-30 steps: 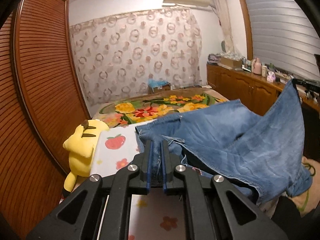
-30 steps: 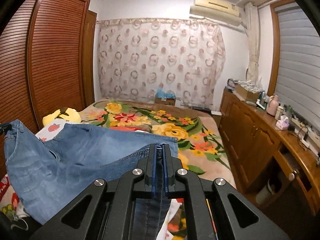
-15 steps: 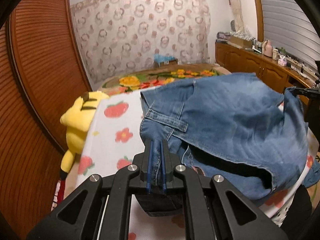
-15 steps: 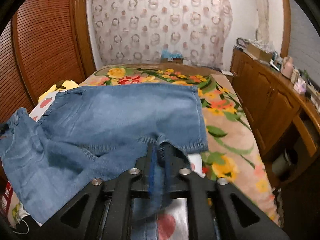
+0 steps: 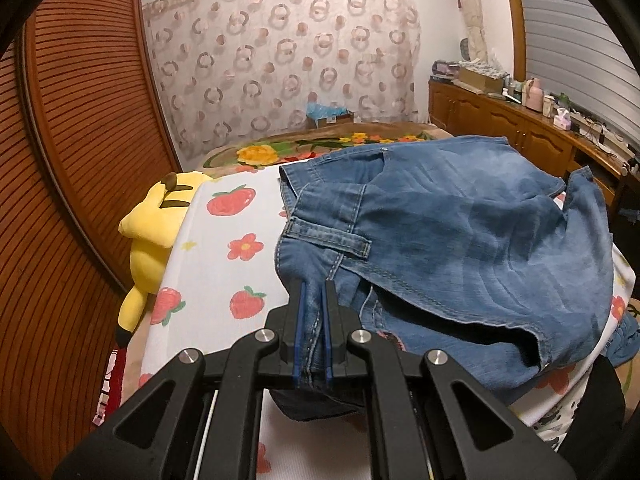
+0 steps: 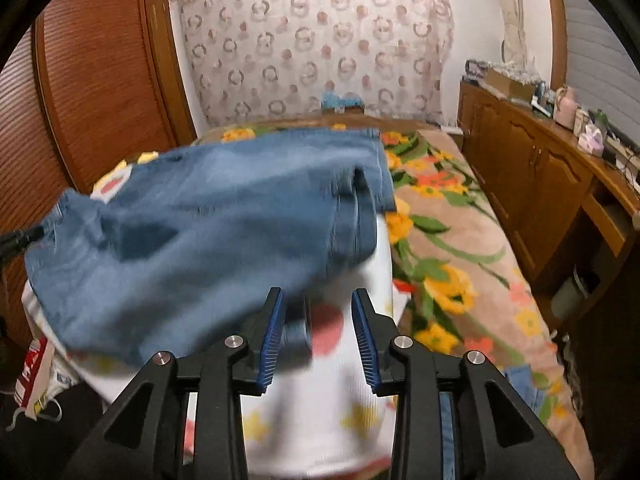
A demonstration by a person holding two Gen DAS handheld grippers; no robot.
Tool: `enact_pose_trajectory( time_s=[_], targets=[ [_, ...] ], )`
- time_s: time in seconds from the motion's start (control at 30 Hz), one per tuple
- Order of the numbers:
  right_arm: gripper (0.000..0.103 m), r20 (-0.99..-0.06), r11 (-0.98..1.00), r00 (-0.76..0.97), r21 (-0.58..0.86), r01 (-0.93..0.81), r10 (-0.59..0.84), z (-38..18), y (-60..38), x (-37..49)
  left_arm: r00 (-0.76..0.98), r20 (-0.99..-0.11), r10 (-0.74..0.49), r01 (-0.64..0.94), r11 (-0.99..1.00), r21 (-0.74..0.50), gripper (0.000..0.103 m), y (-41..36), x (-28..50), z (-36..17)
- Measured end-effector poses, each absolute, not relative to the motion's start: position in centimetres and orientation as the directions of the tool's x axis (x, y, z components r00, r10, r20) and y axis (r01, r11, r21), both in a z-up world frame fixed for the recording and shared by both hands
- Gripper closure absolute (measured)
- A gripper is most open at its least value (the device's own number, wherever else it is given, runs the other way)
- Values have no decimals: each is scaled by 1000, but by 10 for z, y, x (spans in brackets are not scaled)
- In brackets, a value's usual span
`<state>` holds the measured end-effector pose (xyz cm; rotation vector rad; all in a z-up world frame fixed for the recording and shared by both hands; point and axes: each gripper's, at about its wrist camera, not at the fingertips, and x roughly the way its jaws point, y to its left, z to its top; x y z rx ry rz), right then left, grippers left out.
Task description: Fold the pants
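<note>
The blue denim pants (image 5: 460, 232) lie folded over on a white cloth with strawberries and flowers (image 5: 236, 236). My left gripper (image 5: 313, 286) is shut on the pants' near edge by the waistband seam. In the right wrist view the pants (image 6: 208, 220) sag blurred over the cloth (image 6: 340, 396). My right gripper (image 6: 318, 300) is open with nothing between its blue pads (image 6: 272, 332), just in front of the pants' near right corner. The left gripper's tip shows at the far left edge (image 6: 18, 238), holding the denim.
A yellow plush toy (image 5: 156, 232) lies at the cloth's left edge against the wooden louvred wardrobe (image 5: 72, 160). A floral blanket (image 6: 452, 248) covers the bed to the right. A wooden cabinet (image 6: 540, 168) with clutter runs along the right wall.
Both grippers came down and forward, laying the lifted pants over themselves on the cloth. My right gripper opened and let the denim go. My left gripper stayed shut on it.
</note>
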<state>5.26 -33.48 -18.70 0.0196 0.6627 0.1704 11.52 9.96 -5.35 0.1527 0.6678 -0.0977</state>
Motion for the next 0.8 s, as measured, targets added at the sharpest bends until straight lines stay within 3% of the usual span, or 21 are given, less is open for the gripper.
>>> enact_pose_trajectory(
  time_s=[0.23,0.6,0.63,0.67,0.8],
  targets=[
    [67,-656,977,725,123,-174,211,-203,-328,62,783,-620,-41,138,985,108,94,101,112,-51],
    [68,-696,983,699,60,-172,165,-200,-318,82,783,-620,-46,140,985,104,94,101,111,-50],
    [74,-698,983,698,57,-173,163,-200,-317,83,786,-617,-49,141,985,101,94,102,110,-48],
    [86,-699,982,696,56,-179,167,-199,-316,82,789,-611,-54,142,985,96,95,103,107,-46],
    [89,-669,977,717,62,-206,194,-184,-318,67,818,-569,-79,147,986,74,95,106,95,-30]
  ],
)
